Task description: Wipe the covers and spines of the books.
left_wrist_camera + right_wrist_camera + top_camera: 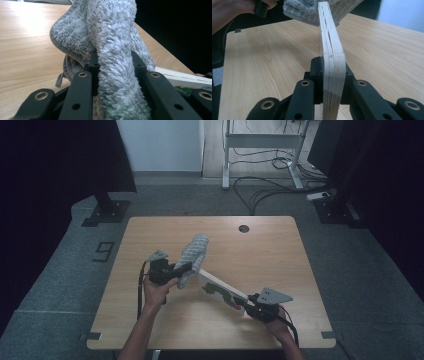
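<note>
Holding a grey cloth [112,50] between its black jaws, the left gripper [176,269] is clamped tight on a bunched fold of it; in the left gripper view the fluffy roll runs straight up between the two jaws and spreads out above them. The right gripper [248,304] is likewise clamped, its jaws pressing both faces of a board [331,62] that stands on edge, its layered side towards the camera. In the high view the board [220,290] slants from the right gripper at the lower right up towards the middle of the table [280,255], its printed face with green and red marks turned up and towards the person. The cloth [194,252] sits at the board's far, upper end, touching or just over it, with the rest of the cloth lifted off the table beyond.

As a judgement, the work is wiping the board with the cloth. Both grips are secured and the cloth has been brought to the board, so the set-up is done. How much of the face has been wiped cannot be told; no dirt or streak is clear enough to judge. Left, as far as can be seen, is to draw the cloth along the face towards the right gripper, and then set both things down.
</note>
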`<act>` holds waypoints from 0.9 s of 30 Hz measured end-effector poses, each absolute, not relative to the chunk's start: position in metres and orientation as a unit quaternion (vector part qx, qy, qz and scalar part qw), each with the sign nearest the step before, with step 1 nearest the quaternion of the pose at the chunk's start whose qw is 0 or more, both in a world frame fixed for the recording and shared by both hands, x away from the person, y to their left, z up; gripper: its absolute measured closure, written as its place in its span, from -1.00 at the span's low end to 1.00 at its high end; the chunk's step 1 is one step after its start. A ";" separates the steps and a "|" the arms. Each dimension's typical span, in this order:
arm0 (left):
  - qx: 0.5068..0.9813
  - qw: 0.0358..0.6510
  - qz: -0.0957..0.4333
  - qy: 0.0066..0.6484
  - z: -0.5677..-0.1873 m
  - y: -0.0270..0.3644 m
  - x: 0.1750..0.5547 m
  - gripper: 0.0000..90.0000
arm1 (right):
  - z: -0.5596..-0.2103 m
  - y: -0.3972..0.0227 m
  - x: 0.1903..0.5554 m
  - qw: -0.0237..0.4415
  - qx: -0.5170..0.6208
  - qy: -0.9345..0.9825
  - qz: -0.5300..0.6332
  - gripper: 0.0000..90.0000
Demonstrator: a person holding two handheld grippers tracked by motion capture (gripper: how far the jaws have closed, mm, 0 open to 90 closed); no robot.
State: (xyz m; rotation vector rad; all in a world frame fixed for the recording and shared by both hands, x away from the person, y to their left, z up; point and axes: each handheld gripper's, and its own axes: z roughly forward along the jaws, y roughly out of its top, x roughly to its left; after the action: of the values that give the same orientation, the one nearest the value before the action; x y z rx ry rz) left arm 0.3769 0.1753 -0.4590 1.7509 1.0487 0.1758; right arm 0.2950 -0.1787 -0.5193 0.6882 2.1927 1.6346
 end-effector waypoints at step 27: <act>0.766 0.467 0.069 0.436 -0.480 0.158 0.381 0.62 | -0.519 -0.179 0.295 0.159 0.240 0.768 0.572 0.74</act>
State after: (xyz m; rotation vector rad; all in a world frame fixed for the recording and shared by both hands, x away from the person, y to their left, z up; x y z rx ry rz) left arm 0.3806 0.1576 -0.4801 1.8806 1.0688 0.1705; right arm 0.2952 -0.1788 -0.5194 0.6871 2.1949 1.6346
